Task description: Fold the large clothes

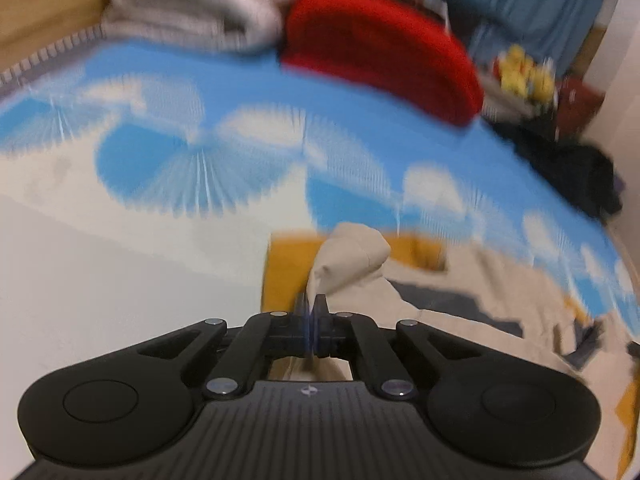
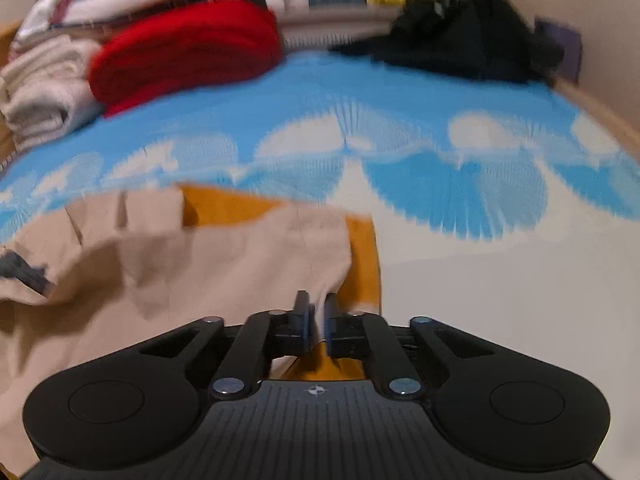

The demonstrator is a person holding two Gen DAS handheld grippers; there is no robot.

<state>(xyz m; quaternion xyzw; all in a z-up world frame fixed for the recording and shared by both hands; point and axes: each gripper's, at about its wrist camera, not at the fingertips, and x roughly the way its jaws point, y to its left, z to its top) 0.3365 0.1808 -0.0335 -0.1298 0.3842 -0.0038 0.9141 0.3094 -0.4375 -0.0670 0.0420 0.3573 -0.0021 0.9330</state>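
Beige garment (image 1: 352,256) pinched in both tools (image 1: 311,312) (image 2: 315,320).

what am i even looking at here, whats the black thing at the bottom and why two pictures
The black shape is a handheld two-finger gripper; a person holds one in each hand. Each picture comes from a fisheye camera on one gripper, looking forward along its fingers. In the left one, the left gripper is shut on a bunched corner of a beige garment. In the right one, the right gripper pinches the same beige garment's edge. The garment lies on a blue and white bedspread, with orange fabric underneath. Behind sit a folded red blanket and pale folded towels.
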